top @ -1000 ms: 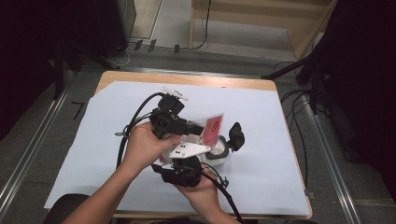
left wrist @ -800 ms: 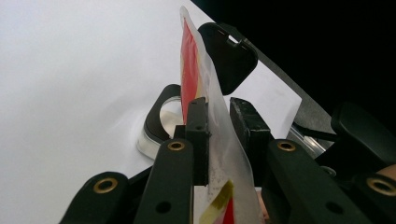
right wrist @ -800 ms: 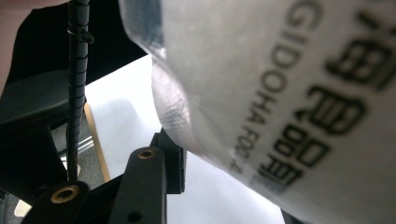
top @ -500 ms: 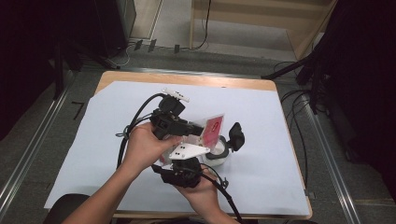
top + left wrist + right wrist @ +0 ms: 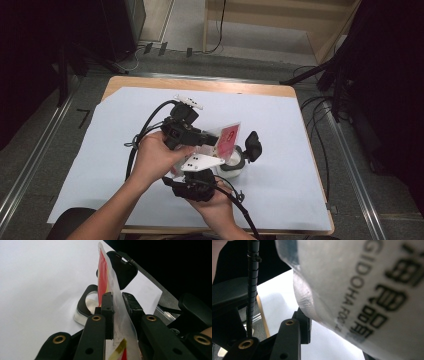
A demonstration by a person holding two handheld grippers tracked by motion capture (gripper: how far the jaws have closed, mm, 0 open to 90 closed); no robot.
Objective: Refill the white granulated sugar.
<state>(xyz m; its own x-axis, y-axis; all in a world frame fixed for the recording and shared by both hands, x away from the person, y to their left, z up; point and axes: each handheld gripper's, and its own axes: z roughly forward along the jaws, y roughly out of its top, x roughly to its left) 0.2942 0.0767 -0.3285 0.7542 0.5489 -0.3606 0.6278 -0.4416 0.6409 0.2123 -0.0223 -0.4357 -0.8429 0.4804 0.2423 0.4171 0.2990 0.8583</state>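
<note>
One red-and-clear sachet (image 5: 110,290), upright, edge-on above the open jar (image 5: 87,305).

Both forearms are reaching in side by side. The left gripper (image 5: 117,305) is pinching its jaws nearly together, angled toward the right gripper (image 5: 227,162), whose jaws are standing partly apart.

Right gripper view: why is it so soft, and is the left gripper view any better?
Right gripper view: the white jar sits too close to the lens, so its printed lettering blurs. Left gripper view: the packet is fairly sharp, the sheet behind blown out white. High view: even light, dark surroundings.
</note>
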